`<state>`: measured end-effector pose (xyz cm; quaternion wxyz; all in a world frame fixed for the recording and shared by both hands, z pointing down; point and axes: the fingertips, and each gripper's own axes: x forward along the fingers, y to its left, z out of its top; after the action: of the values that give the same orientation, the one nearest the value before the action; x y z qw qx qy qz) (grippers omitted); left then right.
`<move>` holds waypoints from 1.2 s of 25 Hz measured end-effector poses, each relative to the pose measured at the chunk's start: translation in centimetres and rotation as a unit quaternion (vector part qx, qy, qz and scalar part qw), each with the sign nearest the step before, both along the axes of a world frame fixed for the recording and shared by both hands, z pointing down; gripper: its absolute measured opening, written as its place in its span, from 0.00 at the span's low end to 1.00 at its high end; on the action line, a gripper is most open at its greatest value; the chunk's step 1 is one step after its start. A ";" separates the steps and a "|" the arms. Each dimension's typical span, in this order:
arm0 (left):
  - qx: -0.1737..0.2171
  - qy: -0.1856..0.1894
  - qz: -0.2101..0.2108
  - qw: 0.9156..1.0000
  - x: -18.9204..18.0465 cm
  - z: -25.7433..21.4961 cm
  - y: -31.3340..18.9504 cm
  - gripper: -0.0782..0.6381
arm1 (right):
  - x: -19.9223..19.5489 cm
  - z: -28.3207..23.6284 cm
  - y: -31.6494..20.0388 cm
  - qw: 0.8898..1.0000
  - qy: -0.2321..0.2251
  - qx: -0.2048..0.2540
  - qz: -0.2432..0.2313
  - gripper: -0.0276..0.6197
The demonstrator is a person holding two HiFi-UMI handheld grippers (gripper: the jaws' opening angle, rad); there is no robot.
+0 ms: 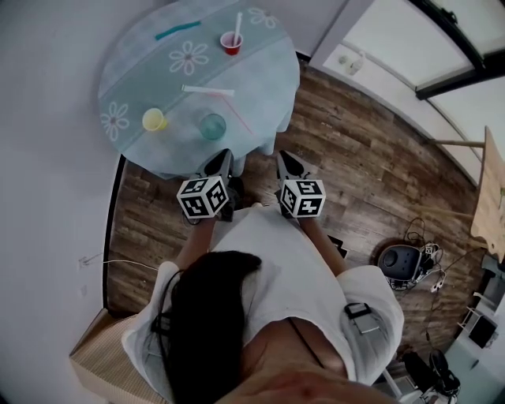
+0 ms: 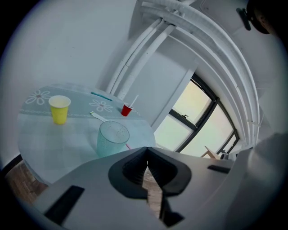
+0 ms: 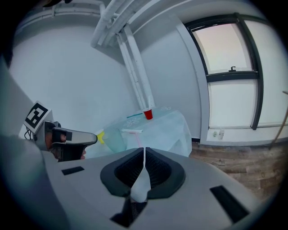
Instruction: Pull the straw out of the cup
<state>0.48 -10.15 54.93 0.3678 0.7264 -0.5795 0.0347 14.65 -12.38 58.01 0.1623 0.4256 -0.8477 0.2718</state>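
Since left tongs (image 2: 147,155) and right tongs (image 3: 144,155) are pressed together, empty, approach is judged in hand. The straw (image 1: 237,24) is seen in the red cup (image 1: 231,43) at 1 o'clock on the worktop (image 1: 260,79); a reach and opened tongs are needed.

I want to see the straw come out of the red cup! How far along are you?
Nothing looks done: the straw stands in the red cup on the far side of the table. In hand: nothing; the left tool and right tool are shut and empty by its near edge. Left: reach over, grip the straw, pull it out.
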 end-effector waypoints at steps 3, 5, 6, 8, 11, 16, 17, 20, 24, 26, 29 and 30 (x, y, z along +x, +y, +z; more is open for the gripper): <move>-0.002 -0.007 0.007 1.000 -0.4 0.0 -1.5 0.12 | -0.3 0.9 -1.8 1.000 -0.003 -0.020 0.016 0.10; 0.004 -0.011 0.006 1.000 -1.6 -0.4 -2.6 0.12 | -0.8 1.4 -2.9 0.999 -0.001 -0.032 0.025 0.10; 0.006 -0.012 0.004 1.000 -2.3 -0.5 -3.2 0.12 | -1.2 1.4 -3.5 0.999 -0.001 -0.034 0.028 0.10; 0.003 -0.014 0.002 1.000 -3.7 -0.6 -4.4 0.12 | -2.0 1.4 -4.6 0.999 0.002 -0.036 0.033 0.10; 0.001 -0.019 0.006 1.000 -5.4 -0.6 -5.8 0.12 | -3.4 1.2 -6.1 0.999 0.007 -0.036 0.039 0.10; 0.021 -0.028 0.020 0.999 -8.2 -1.7 -9.1 0.12 | -4.9 0.6 -9.3 0.997 0.000 -0.033 0.072 0.10; 0.023 -0.030 0.027 0.999 -8.6 -1.9 -9.8 0.12 | -5.2 0.6 -10.0 0.996 0.000 -0.032 0.078 0.10; 0.028 -0.032 0.041 0.998 -10.1 -2.3 -11.5 0.12 | -5.9 0.3 -11.9 0.995 -0.002 -0.027 0.096 0.10; 0.034 -0.015 0.038 0.999 -12.3 -3.0 -13.0 0.12 | -6.8 -0.6 -14.3 0.992 -0.010 -0.017 0.128 0.10; 0.033 -0.008 0.039 0.999 -13.1 -2.9 -13.5 0.12 | -6.9 -1.3 -15.6 0.989 -0.016 -0.010 0.144 0.10; 0.030 0.001 0.036 0.999 -13.5 -2.7 -13.6 0.12 | -6.8 -2.3 -17.5 0.989 -0.020 -0.003 0.147 0.13; 0.028 0.004 0.033 0.999 -13.7 -2.6 -13.6 0.12 | -6.8 -2.6 -18.2 0.989 -0.023 -0.002 0.145 0.22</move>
<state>-13.19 -23.72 52.32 0.3486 0.7552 -0.5544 0.0279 7.82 -30.53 55.39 0.1031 0.5370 -0.7801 0.3040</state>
